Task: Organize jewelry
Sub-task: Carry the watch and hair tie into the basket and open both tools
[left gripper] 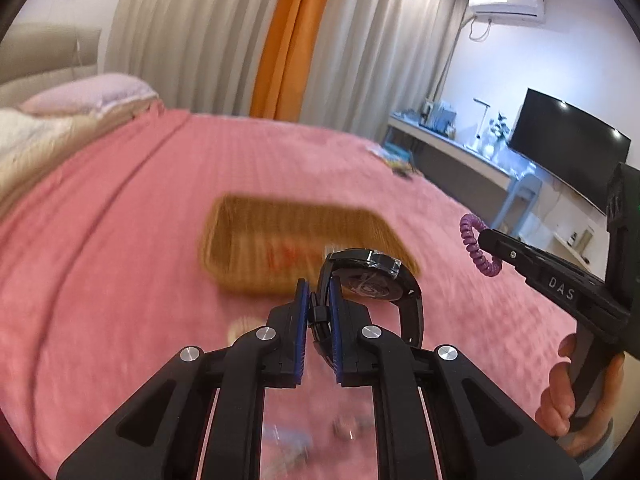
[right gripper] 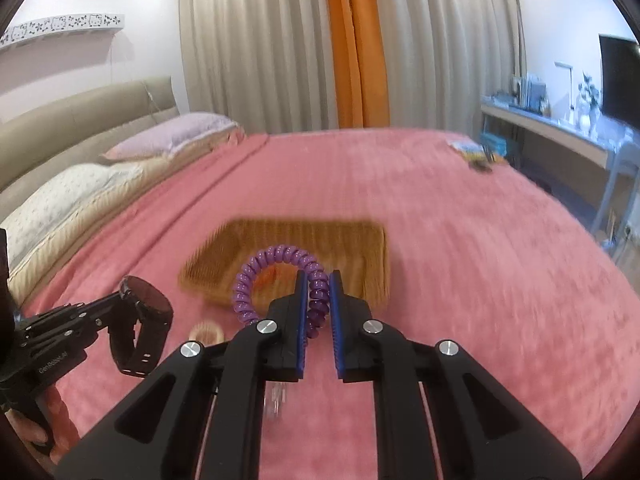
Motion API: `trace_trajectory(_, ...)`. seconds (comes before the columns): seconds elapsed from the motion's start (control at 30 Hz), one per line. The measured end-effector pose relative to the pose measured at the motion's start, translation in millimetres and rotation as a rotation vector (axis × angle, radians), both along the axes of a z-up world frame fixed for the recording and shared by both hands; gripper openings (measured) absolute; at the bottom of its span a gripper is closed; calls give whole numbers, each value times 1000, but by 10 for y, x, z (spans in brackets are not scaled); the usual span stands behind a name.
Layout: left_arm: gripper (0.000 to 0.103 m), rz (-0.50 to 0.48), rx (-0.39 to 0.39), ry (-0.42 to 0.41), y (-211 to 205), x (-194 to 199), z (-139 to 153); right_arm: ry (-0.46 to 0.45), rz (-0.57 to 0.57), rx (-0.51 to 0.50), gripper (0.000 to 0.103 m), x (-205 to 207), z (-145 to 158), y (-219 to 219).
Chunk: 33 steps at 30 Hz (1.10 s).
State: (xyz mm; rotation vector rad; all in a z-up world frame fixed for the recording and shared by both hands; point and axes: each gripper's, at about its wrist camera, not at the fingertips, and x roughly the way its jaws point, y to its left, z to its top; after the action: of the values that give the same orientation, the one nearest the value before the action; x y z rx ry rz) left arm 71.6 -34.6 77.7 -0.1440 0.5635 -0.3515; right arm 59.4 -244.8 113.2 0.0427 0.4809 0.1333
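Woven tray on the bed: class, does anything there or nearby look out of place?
Nothing stands out. The woven tray lies flat on the pink bedspread; the watch and purple coil band are held in closed jaws, nothing spilled.

"DAS" on right gripper (left gripper: 490, 242); "GenRobot.AI" on left gripper (right gripper: 120, 300)

Place: a home bedroom.
Bed: a pink bedspread (right gripper: 440, 220) is covering a wide bed, with pillows (right gripper: 176, 136) lying against a padded beige headboard (right gripper: 80, 116).
Window side: grey curtains (right gripper: 256, 44) with an orange panel (right gripper: 354, 40) are hanging behind the bed.
Right wall: an air conditioner (left gripper: 507, 5) is hanging above a desk (left gripper: 452, 142) and a dark television (left gripper: 568, 148).
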Motion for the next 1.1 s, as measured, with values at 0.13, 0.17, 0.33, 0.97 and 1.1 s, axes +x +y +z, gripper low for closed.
trace_trajectory(0.13, 8, 24, 14, -3, -77, 534, 63, 24, 5, 11, 9, 521, 59, 88)
trace_trajectory(0.17, 8, 31, 18, 2, -88, 639, 51, 40, 1, 8, 9, 702, 33, 118)
trace_trajectory(0.33, 8, 41, 38, 63, -138, 1249, -165, 133, 6, 18, 9, 1282, -217, 208)
trace_trajectory(0.97, 16, 6, 35, 265, -178, 1784, -884, 406, -11, -42, 12, 1917, -1060, 227)
trace_trajectory(1.1, 24, -13, 30, 211, -92, 1533, -643, 393, -4, -17, 23, 1772, -928, 161)
